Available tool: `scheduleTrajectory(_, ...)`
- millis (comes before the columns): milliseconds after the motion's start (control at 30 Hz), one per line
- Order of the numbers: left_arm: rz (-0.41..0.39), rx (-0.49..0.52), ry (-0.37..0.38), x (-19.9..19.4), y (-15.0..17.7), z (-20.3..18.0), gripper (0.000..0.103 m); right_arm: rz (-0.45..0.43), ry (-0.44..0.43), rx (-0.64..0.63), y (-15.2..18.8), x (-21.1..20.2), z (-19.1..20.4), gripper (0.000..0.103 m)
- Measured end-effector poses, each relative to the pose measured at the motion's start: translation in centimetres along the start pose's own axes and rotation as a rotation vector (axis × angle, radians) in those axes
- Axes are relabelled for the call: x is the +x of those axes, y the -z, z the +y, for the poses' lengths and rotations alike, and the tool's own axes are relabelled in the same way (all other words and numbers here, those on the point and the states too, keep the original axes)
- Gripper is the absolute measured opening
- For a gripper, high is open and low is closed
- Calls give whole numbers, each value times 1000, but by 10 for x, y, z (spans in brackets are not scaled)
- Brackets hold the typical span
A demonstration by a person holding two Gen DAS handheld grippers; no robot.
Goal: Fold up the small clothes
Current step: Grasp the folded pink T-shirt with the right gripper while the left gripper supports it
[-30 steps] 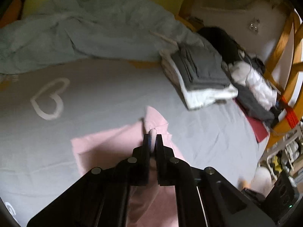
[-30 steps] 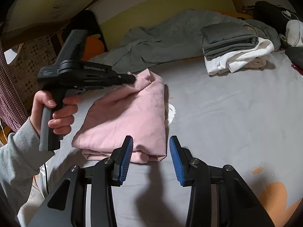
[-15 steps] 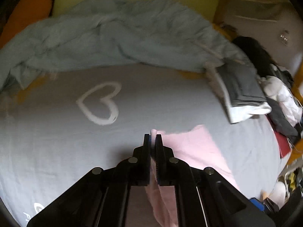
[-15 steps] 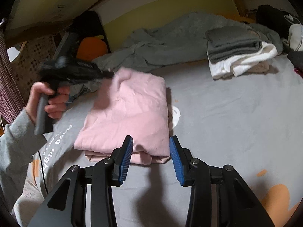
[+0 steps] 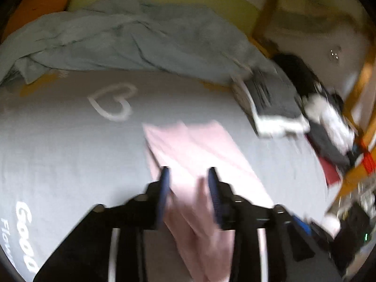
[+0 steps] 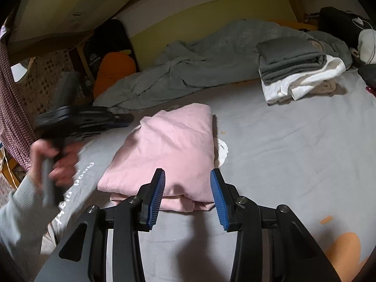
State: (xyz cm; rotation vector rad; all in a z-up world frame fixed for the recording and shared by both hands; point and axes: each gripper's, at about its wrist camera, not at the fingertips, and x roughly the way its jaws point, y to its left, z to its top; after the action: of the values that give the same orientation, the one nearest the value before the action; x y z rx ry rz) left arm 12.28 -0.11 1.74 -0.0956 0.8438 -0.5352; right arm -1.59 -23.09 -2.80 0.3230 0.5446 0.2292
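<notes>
Left wrist view: left tongs (image 5: 188, 176) spread wide, holding nothing; pink garment (image 5: 199, 150) lies on the grey bed (image 5: 58, 145), between and beyond the fingers; folded stack (image 5: 272, 103) at 2 o'clock.
Right wrist view: right tongs (image 6: 187, 178) wide, empty; garment (image 6: 169, 150) folded at 12 o'clock; left tongs (image 6: 128, 118) blurred at 10 o'clock.

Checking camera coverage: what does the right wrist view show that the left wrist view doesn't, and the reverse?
Only the right wrist view shows the person's hand holding the left gripper, and the open right gripper. Only the left wrist view shows the white heart print on the sheet and the left gripper's open fingers. Both show the folded pink garment and the grey-and-white folded stack.
</notes>
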Motion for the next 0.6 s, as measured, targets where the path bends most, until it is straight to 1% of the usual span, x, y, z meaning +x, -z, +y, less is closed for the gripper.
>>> scheduleTrajectory(33,30,6,4,4,9,-4,38,10,3,6,1,3,-1,41)
scheduleTrajectory(67,59,7,-8,10,15,-5,38,21,7,14,3,5,-2,41)
scheduleTrajectory(133,98,1,-93,20,29,0,40,28,21,18,6,6,-3,41)
scheduleTrajectory(167,93,-21,-117,22,35,7,40,28,24,17,6,5,-3,41)
scheduleTrajectory(233,69,-96,-105,17,43,20,40,21,27,14,5,3,-3,44)
scheduleTrajectory(267,64,-128,-89,14,47,24,40,12,30,11,4,0,-3,48)
scheduleTrajectory(300,60,-148,-74,12,48,27,40,7,35,10,3,-1,-4,49)
scheduleTrajectory(400,32,-141,-63,-2,52,25,39,-1,33,15,1,-4,-6,49)
scheduleTrajectory(433,22,-140,-44,-8,54,23,38,0,27,26,0,-4,-8,49)
scheduleTrajectory(500,17,-162,1,-14,58,19,43,-4,12,43,-2,-6,-9,49)
scheduleTrajectory(567,23,-202,57,-15,61,18,63,-6,-6,56,-3,-7,-11,49)
scheduleTrajectory(600,18,-206,69,-15,62,15,65,-6,-9,61,-5,-8,-12,49)
